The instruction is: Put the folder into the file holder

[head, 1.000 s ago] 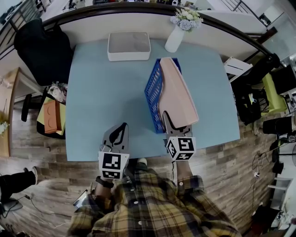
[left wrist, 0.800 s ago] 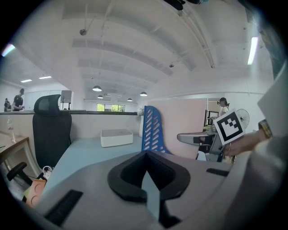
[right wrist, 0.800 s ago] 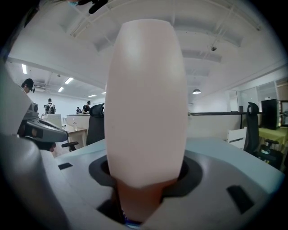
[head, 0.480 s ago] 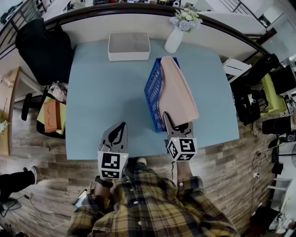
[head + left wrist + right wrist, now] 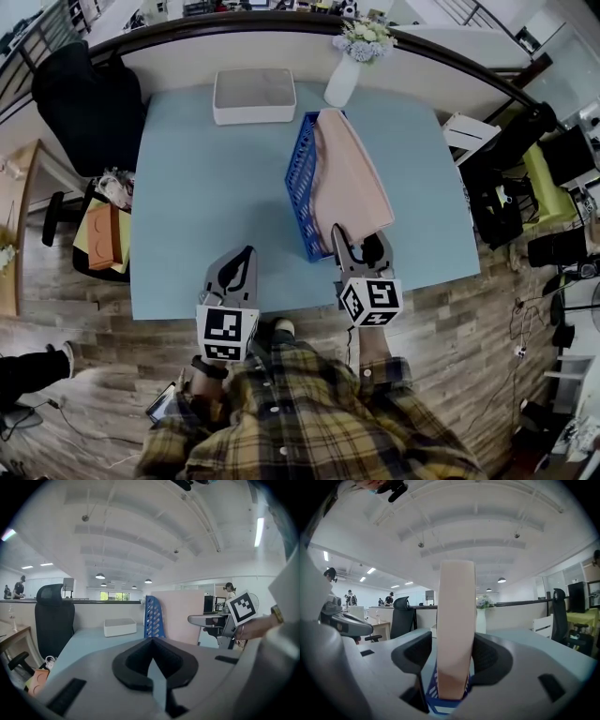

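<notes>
— Pale blue table [image 5: 187, 187] under us; where's our folder?
— We see the pink folder [image 5: 352, 178] leaning in the blue file holder [image 5: 300, 187], between the right gripper's [image 5: 358, 242] jaws, just opened and spread.
— Our left gripper [image 5: 246, 257]?
— Pressed together, empty. Only square markers [image 5: 370, 302] for print.

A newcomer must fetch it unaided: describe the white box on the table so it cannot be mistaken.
Find the light blue table. At its far edge, left of the white vase of flowers and farther off than the upright blue file holder, sits the white box. It alone is low, flat and rectangular, with a white rim round a greyish top, touching nothing else.
</notes>
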The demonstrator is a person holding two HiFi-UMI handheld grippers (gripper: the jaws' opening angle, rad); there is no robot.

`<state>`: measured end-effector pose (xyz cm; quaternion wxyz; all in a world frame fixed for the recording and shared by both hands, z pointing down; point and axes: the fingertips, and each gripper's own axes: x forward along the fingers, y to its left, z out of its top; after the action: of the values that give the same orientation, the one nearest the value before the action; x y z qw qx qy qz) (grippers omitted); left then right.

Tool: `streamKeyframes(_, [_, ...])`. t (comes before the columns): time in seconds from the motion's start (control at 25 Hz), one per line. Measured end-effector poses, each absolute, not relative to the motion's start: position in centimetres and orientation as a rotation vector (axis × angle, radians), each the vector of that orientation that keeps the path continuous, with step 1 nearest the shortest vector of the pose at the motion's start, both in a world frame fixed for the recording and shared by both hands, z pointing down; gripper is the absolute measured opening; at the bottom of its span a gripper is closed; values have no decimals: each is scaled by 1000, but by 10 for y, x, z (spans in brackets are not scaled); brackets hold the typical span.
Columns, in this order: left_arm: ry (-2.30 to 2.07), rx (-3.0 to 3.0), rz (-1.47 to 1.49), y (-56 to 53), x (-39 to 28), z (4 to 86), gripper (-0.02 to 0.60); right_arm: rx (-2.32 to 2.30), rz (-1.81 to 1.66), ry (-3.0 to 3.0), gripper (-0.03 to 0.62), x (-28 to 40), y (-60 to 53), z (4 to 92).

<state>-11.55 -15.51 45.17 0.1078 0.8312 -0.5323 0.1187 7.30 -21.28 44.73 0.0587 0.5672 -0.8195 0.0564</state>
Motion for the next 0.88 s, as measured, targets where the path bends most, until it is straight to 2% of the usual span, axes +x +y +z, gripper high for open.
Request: streamKeyframes(0.88, [-1532,2517,348,-98,-90,439,-9,1696,334,-2493,236,99,-133,446])
